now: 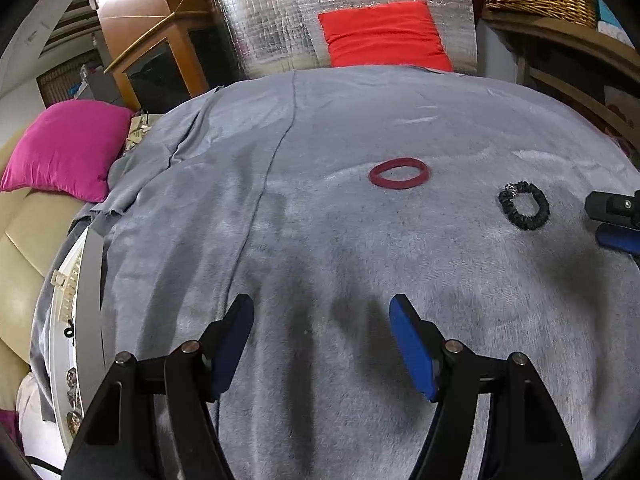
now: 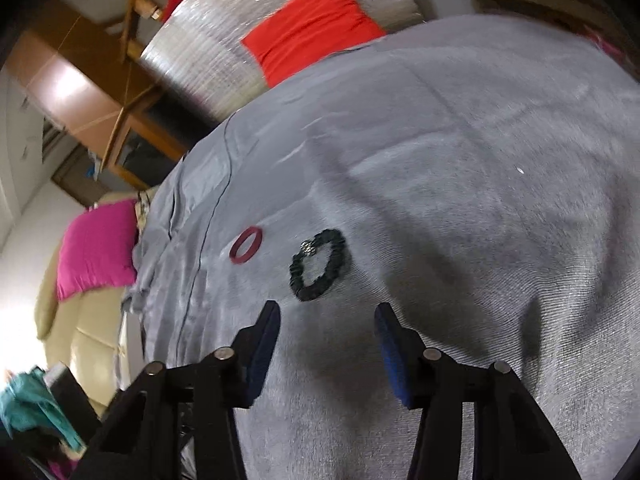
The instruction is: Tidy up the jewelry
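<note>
Grey blanket (image 1: 320, 240) under both tilted-down grippers, jaws apparently empty.

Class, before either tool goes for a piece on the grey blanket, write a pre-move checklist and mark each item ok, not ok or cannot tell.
1. Right tool open and empty: ok.
2. Left tool open and empty: ok.
3. Black beaded bracelet lies flat, clear of the red ring: ok.
4. Bracelet centred between the right tool's fingers: not ok, it sits ahead and left.
5. Grey blanket smooth under both pieces: ok.
6. Free slot in the white tray: cannot tell.
</note>
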Demonstrator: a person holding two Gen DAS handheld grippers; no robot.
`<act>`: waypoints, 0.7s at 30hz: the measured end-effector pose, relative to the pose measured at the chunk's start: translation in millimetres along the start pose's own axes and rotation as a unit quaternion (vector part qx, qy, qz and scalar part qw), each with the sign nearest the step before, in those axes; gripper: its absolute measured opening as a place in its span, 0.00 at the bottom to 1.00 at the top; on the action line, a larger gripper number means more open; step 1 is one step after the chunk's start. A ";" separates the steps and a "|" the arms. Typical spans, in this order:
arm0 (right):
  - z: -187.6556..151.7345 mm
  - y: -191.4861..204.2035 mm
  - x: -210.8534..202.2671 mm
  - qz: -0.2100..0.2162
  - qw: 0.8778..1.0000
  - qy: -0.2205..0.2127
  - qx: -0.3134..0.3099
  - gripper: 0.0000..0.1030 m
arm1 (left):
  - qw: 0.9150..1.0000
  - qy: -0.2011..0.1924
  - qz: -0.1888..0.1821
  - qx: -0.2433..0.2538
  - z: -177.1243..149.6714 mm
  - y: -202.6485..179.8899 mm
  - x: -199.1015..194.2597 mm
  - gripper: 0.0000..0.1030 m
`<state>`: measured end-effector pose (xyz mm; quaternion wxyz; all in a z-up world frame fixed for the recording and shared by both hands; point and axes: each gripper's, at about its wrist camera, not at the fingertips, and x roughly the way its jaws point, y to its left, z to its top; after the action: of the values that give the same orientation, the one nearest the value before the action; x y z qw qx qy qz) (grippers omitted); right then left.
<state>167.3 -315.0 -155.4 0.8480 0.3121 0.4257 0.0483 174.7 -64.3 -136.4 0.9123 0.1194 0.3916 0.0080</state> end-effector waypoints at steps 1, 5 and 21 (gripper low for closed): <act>2.0 -3.0 1.2 0.000 1.000 0.000 0.007 0.50 | 1.000 0.001 -0.002 0.000 2.4 -0.8 2.1 0.69; 6.4 -8.3 6.5 0.012 1.000 0.005 0.026 0.46 | 1.000 0.000 -0.012 -0.007 18.6 0.5 12.4 0.69; 29.2 0.9 43.2 -0.002 0.998 0.020 0.057 0.46 | 0.997 0.003 -0.066 -0.043 84.7 21.0 79.0 0.69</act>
<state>216.7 -313.5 -171.8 0.8202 0.3583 0.4451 0.0285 291.8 -53.3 -131.7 0.9138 0.0538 0.4009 -0.0355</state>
